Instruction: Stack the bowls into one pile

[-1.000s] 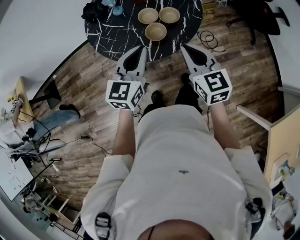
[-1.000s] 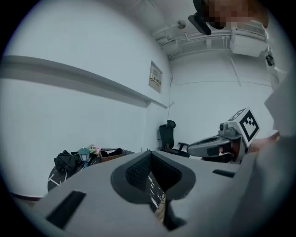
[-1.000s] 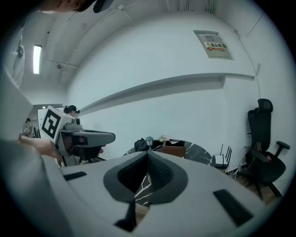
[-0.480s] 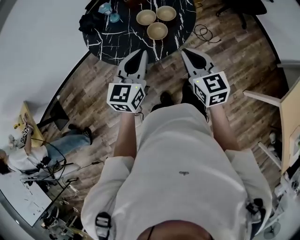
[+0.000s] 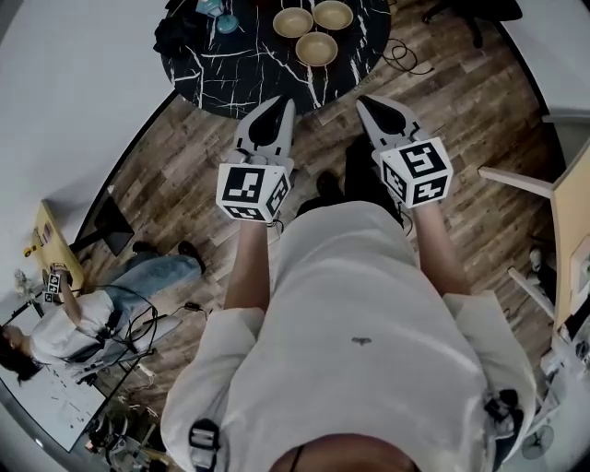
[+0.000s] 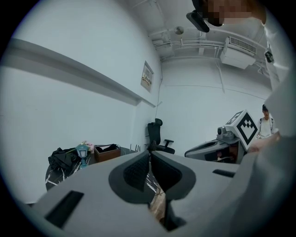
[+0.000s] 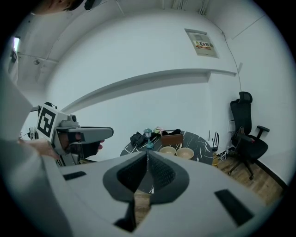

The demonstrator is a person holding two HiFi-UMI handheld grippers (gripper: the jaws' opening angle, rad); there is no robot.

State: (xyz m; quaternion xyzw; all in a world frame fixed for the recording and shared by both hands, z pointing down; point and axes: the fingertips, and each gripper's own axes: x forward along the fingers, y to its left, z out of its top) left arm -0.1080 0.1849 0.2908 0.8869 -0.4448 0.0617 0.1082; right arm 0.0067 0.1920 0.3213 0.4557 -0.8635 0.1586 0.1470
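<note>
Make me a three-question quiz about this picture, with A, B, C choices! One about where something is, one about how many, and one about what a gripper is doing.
1. Where are the bowls? A on the floor; B on the black marbled table; C on a chair.
2. How many bowls are there? A two; B three; C five.
3. How are the jaws of the left gripper? A wide apart; B clamped on a bowl; C shut and empty.

Answers: B, the head view shows them on the tabletop. B, three sit side by side, unstacked. C, its pads meet with nothing between.

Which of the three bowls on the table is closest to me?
The front bowl, alone on your side; the left rear bowl and right rear bowl sit behind it.
</note>
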